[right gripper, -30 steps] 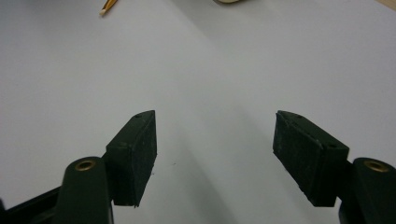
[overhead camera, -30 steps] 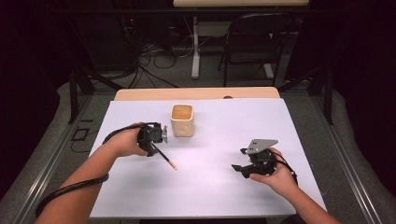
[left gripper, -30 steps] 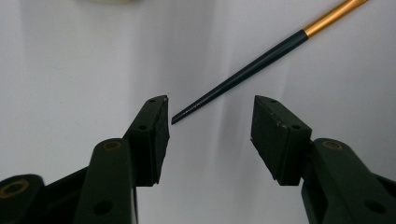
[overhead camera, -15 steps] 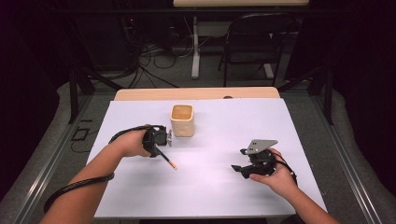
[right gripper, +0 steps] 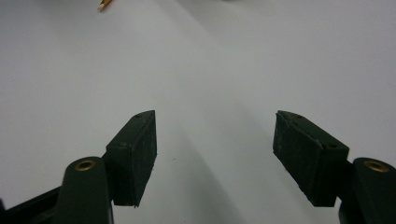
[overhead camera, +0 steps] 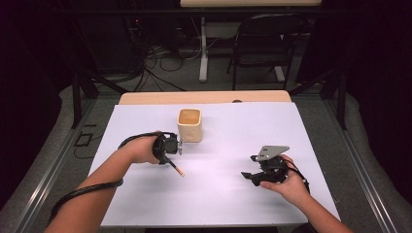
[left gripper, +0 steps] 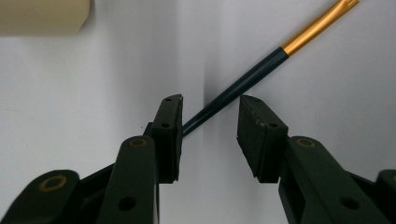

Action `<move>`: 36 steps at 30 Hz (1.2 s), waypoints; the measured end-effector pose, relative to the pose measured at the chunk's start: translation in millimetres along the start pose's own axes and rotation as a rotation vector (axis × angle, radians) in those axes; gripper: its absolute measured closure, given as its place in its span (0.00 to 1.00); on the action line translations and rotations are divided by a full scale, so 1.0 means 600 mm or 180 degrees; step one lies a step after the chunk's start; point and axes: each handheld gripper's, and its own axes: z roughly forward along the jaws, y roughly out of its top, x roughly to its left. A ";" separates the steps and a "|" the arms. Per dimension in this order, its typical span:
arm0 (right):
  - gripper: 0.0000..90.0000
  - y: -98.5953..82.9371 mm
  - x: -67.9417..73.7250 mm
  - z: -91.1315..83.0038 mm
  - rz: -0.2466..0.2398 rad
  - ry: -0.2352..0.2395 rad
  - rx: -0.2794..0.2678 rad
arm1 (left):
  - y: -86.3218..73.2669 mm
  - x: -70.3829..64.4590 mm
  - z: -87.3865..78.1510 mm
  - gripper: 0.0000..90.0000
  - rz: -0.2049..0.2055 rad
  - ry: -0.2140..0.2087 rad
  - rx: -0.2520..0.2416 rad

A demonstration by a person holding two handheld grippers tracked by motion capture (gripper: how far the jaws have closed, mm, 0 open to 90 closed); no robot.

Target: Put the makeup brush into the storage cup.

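Left gripper [left gripper: 209, 121] part open, jaws straddling dark end of pen [left gripper: 261, 71], not clamped yet; pen flat on table [overhead camera: 233, 194] near cup [overhead camera: 190, 124]; light, stiff, slick shaft likely to roll; grip mid-dark section; right gripper [right gripper: 215, 154] wide open, holding nothing.

Cream cup [overhead camera: 189, 124] stands just beyond my left gripper [overhead camera: 167, 145]; bare table [overhead camera: 228, 194] lies open toward my right gripper [overhead camera: 260, 172].
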 end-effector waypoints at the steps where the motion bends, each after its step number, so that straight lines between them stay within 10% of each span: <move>1: 0.34 0.000 0.000 0.000 0.0000 0.0000 0.0000 | 0.000 0.000 0.000 0.68 0.0000 0.0000 0.0000; 36: 0.34 -0.008 0.000 0.007 0.0035 0.0021 0.0007 | 0.021 -0.006 0.021 0.72 0.0251 -0.0107 0.0030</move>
